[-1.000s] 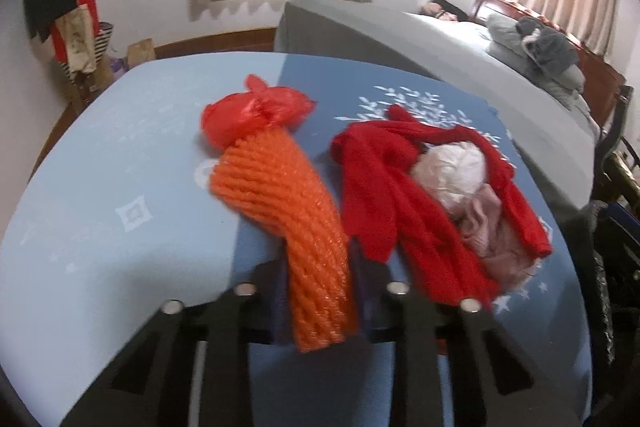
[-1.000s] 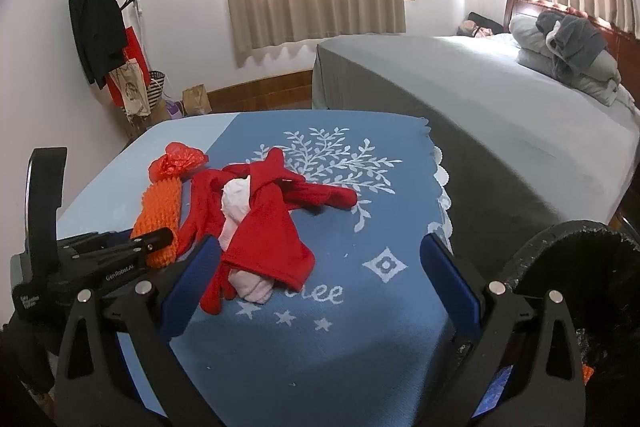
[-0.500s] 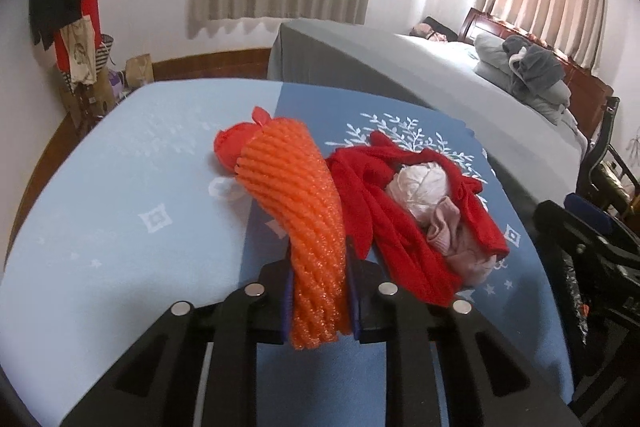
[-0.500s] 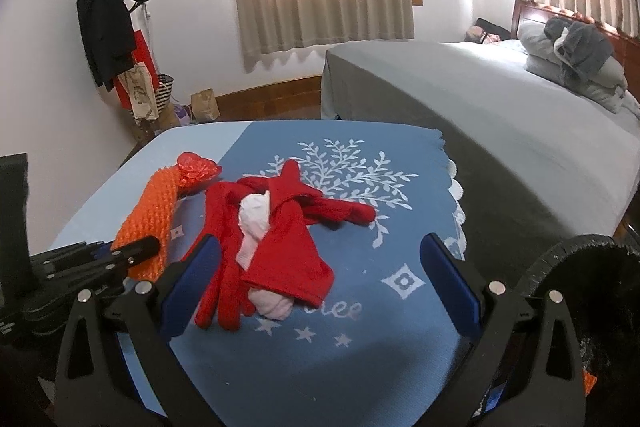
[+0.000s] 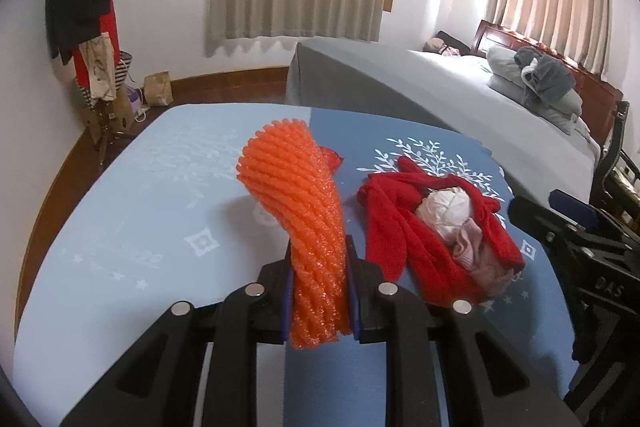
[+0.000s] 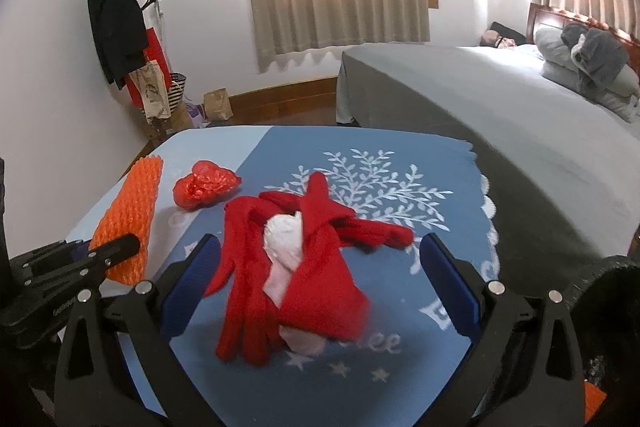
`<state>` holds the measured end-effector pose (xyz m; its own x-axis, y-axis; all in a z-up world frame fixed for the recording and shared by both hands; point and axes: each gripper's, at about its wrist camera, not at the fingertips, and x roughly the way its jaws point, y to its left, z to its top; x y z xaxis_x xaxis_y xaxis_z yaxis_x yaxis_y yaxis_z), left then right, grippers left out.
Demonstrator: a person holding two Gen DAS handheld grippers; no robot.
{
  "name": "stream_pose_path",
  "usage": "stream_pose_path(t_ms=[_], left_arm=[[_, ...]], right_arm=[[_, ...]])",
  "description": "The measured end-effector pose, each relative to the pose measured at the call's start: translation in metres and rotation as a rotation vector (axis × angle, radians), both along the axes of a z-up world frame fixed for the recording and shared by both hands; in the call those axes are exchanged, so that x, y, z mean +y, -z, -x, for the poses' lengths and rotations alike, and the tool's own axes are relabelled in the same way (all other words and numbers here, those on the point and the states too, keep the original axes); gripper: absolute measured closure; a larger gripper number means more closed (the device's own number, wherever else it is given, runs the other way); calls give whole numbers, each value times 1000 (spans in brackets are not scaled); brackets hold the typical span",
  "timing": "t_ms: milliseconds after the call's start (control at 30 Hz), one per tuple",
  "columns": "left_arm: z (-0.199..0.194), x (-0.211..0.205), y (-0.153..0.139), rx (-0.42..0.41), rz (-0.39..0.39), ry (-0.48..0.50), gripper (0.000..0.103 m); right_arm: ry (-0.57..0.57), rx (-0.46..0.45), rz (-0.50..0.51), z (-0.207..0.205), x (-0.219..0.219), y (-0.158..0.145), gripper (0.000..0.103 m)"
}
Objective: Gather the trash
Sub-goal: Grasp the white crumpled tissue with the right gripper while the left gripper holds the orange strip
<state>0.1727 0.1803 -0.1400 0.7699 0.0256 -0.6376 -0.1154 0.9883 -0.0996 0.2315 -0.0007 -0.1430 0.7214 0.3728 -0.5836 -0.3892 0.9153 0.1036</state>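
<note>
While clamped, foam net fills left tongs

I see foam net between my left jaws, rising ahead | crumpled bag behind it on table | glove pile between and ahead of my right jaws | bed beyond table | bin right of right jaws
</note>
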Motion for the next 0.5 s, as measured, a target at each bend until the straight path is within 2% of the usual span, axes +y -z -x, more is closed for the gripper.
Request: stream_pose_path(t_ms=[133,367,500], left_arm=[[0,3,1,-2,1,-7,82],[0,9,3,-3,4,-14,82],[0,9,4,-4,8,-17,82]], right_arm=[[-26,29,8,-11,13,7,23],[-64,72,25,-25,31,19,40],[-79,88,41,-29,40,25,44]])
